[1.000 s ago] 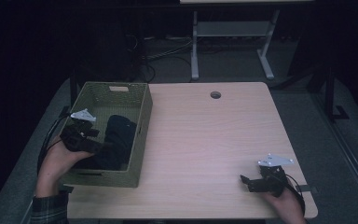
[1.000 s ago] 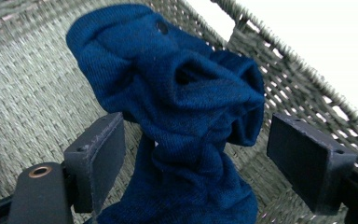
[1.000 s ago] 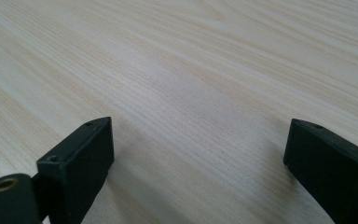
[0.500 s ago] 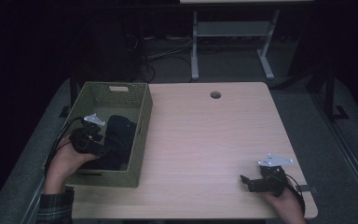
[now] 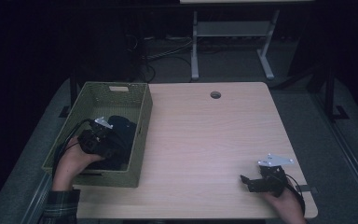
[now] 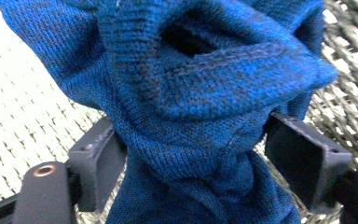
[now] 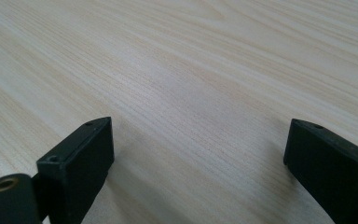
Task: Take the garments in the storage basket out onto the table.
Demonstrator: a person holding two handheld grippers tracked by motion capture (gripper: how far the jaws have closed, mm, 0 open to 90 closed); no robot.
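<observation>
A dark blue knitted garment point(image 5: 123, 130) lies bunched in the green woven basket point(image 5: 143, 122) at the table's left edge. My left gripper point(image 5: 113, 146) is down inside the basket. In the left gripper view its jaws stand wide on either side of a fold of the garment point(image 6: 205, 93); the left gripper point(image 6: 191, 154) has just been closing, and the knit touches both pads without being squeezed. My right gripper point(image 5: 245, 180) rests low at the table's front right, open, and the right gripper point(image 7: 196, 154) has only bare wood between its jaws.
The basket's weave point(image 6: 23, 112) lies under the garment. The light wooden table point(image 5: 205, 140) has a cable hole point(image 5: 215, 94) near its far edge. A white stand point(image 5: 228, 32) rises behind the table, with cables on the dark floor.
My left hand has moved right and down into the basket, onto the garment. The right hand has stayed where it was.
</observation>
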